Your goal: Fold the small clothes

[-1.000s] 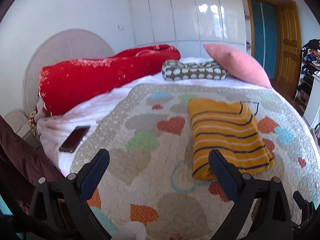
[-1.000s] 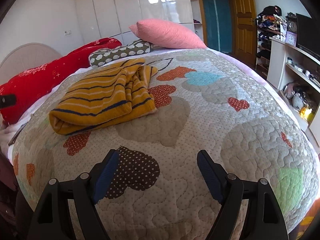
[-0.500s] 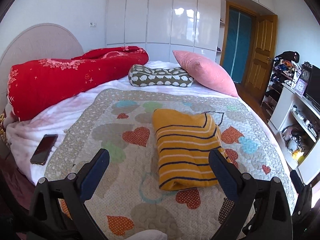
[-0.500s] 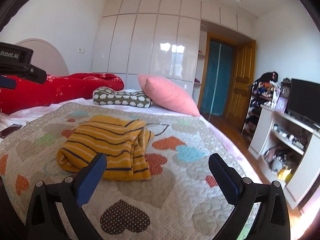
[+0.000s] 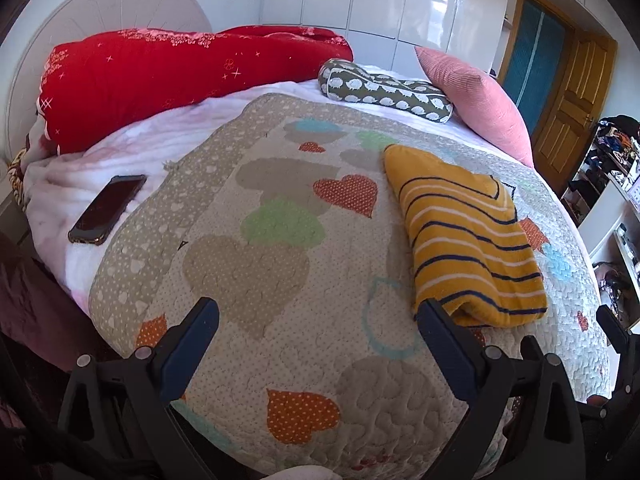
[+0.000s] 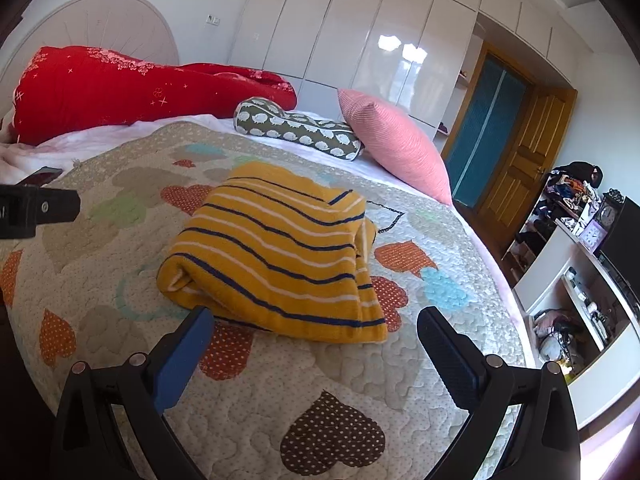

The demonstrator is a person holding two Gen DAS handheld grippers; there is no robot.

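My left gripper (image 5: 318,330) is held above the near edge of the bed with its fingers spread wide and nothing between them. My right gripper (image 6: 316,340) is likewise spread apart and empty, its left finger (image 6: 182,360) just in front of the near fold of the garment without visibly touching it.

The task item, a yellow striped garment (image 6: 276,252) with navy and white stripes, lies folded into a compact bundle on the heart-patterned quilt (image 5: 256,264). In the left wrist view the same garment (image 5: 464,232) sits to the right of centre, near my right-hand finger (image 5: 444,344) but apart from it.

Writing: no brand or label is readable on the garment or the bedding. A black part of the other gripper (image 6: 36,210) enters the right wrist view at the left edge; any marking on it is cut off and I cannot read it.

Containers: the white shelf unit (image 6: 580,308) at the right holds small items too blurred to identify. A clock (image 6: 608,212) stands on top of it.

Other items: a dark phone (image 5: 108,208) lies face up on the pink blanket (image 5: 168,136) beside the quilt. A red duvet (image 5: 168,76), a hedgehog-print bolster (image 5: 384,90) and a pink pillow (image 5: 476,100) lie at the far side of the bed.
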